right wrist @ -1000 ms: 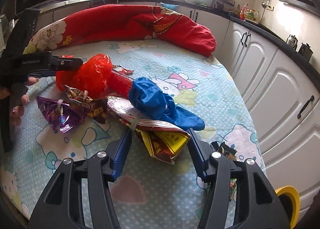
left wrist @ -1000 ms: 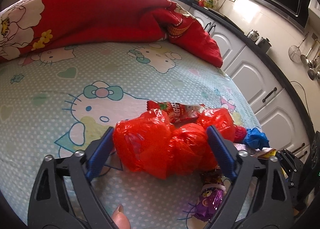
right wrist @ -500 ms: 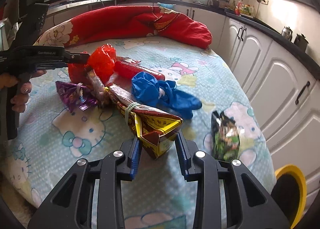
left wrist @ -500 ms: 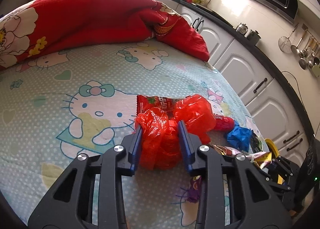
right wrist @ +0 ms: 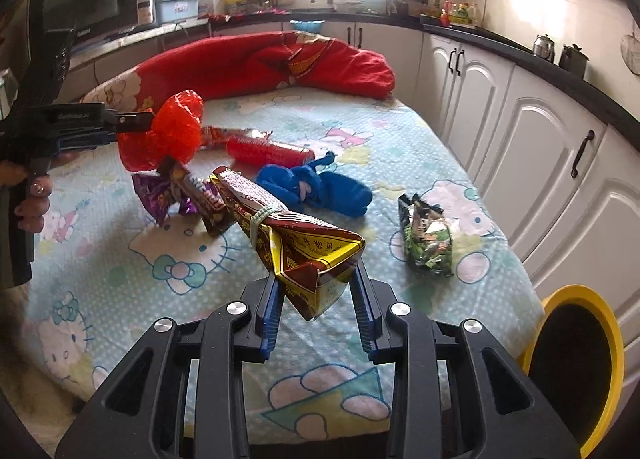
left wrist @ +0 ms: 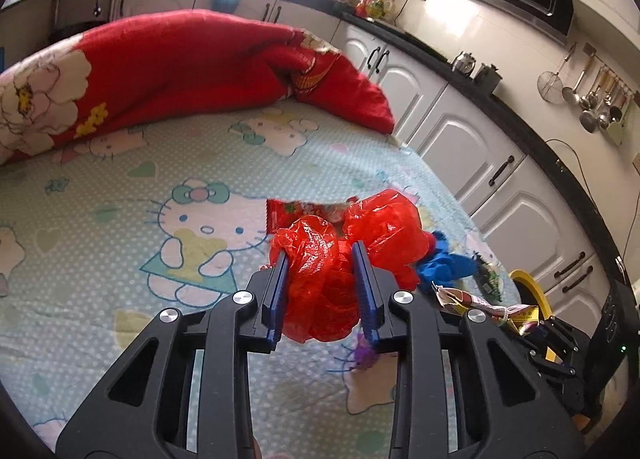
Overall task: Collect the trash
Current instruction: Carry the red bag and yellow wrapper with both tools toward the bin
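Observation:
My left gripper point(left wrist: 320, 251) pinches a crumpled red plastic bag point(left wrist: 384, 227) between its blue pads and holds it just above the bed; its jaws are still closing on it. The right wrist view shows that gripper point(right wrist: 132, 127) at the left with the red bag point(right wrist: 172, 135), a person's hand behind it. My right gripper point(right wrist: 315, 275) is shut on the end of a long yellow-and-brown snack packet point(right wrist: 304, 243), which is tied with a band and lifted off the sheet. Loose on the bed lie a blue glove point(right wrist: 316, 189), a red tube point(right wrist: 268, 151), a purple wrapper point(right wrist: 160, 199) and a green packet point(right wrist: 428, 239).
A yellow-rimmed bin point(right wrist: 576, 363) stands on the floor at the bed's near right corner. A red quilt point(right wrist: 260, 63) is bunched along the far side of the cartoon-cat sheet point(right wrist: 100, 267). White kitchen cabinets point(right wrist: 540, 139) run close along the right.
The left jaws came together on the red bag and raised it. The right jaws closed on the snack packet and drew it back and up, uncovering the green packet.

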Demonstrator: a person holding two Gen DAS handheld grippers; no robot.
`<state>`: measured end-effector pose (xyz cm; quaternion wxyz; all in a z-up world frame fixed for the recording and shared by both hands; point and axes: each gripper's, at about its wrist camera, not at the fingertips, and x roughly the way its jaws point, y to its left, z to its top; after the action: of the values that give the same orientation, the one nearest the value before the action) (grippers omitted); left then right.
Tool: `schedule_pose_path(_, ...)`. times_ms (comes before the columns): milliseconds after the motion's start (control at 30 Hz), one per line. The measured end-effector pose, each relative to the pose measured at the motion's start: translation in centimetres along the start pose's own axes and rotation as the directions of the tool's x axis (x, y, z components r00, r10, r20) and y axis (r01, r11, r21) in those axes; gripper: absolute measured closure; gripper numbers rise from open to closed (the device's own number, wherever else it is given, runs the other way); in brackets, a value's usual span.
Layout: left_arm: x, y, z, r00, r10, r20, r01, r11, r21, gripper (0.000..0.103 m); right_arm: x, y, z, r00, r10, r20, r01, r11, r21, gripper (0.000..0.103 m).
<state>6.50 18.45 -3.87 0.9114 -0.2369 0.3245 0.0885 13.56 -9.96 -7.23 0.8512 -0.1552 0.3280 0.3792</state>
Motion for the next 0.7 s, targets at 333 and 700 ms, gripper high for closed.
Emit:
schedule_pose_path(333,-1.7,-3.4,1.2,0.997,-0.029,0.077,0.026,0.999,0.043,0.080,-2.7,-1.9,0.7,0.998,-0.040,0.058,0.038,0.998,0.047,0.073)
schedule_pose_path(700,-1.2,-8.4,1.3,0.991,-0.093,0.094,0.082,0.990,0.116,0.080,-5.8,-5.5,0.6,0.989,-0.104,0.109,0.091,0.989,0.117,0.073)
